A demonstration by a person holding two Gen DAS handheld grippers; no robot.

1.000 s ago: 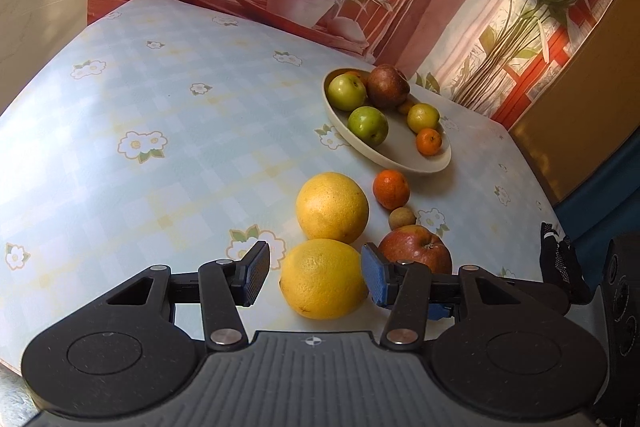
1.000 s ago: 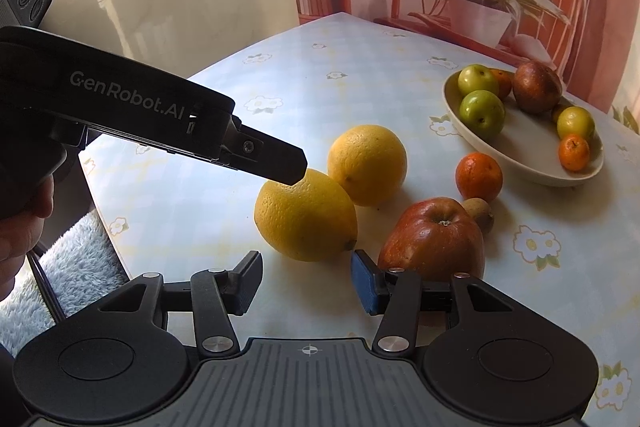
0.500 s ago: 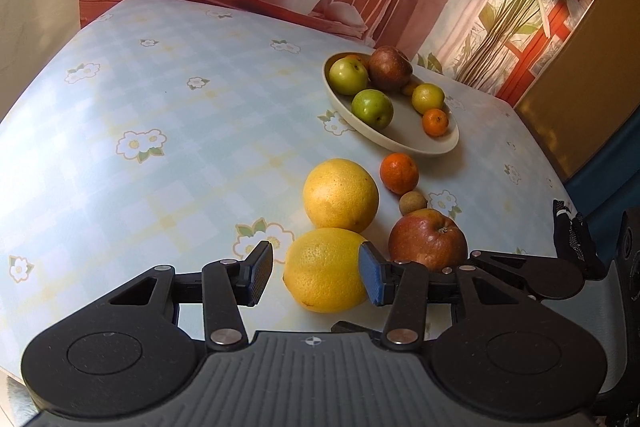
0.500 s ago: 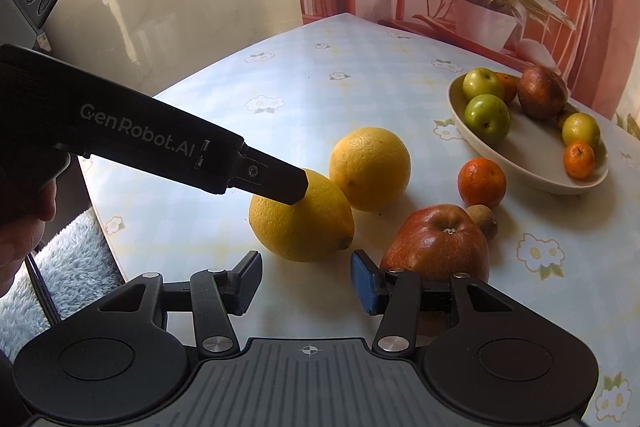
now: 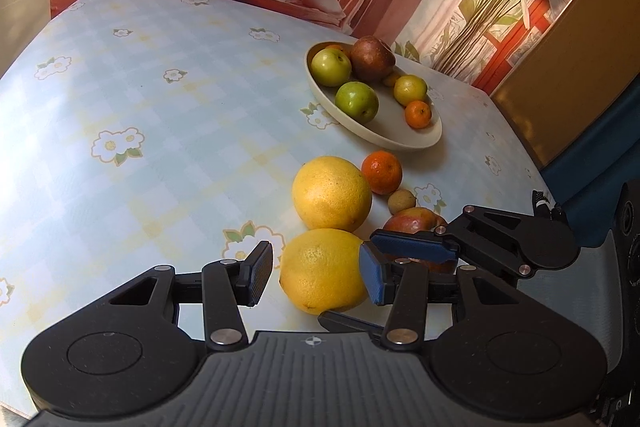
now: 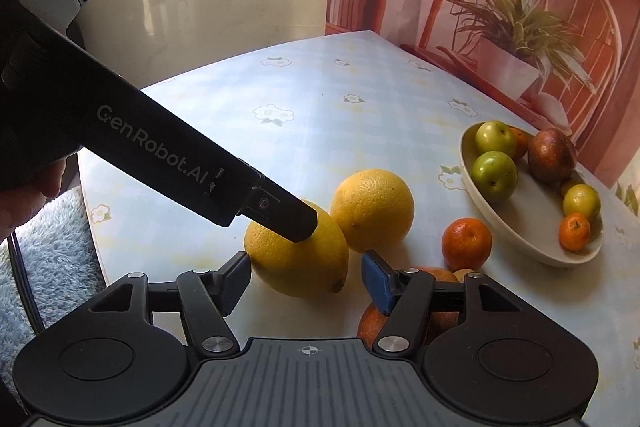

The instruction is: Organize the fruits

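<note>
- The table (image 5: 120, 115), under its pale blue checked cloth with daisies, carries everything.
- The cream oval bowl (image 5: 400, 141) sits toward the far right, with two green apples, a brown fruit, a yellow-green fruit and a small orange in it.
- Left gripper (image 5: 316, 273): jaws partly apart around the big lemon (image 5: 320, 271); the blue pad looks to touch its side, the black pad stands just clear, so no firm grip.
- Right gripper (image 6: 306, 277): jaws have just been opening, and the same lemon (image 6: 296, 259) lies between them, untouched by either pad.
- The yellow grapefruit (image 5: 331, 193) rests just behind the lemon.
- The red apple (image 5: 412, 221) sits right of the lemon, half hidden by the right gripper.
- The tangerine (image 5: 382, 173) lies between grapefruit and bowl.
- A small brownish fruit (image 5: 401, 200) is tucked beside the tangerine.
</note>
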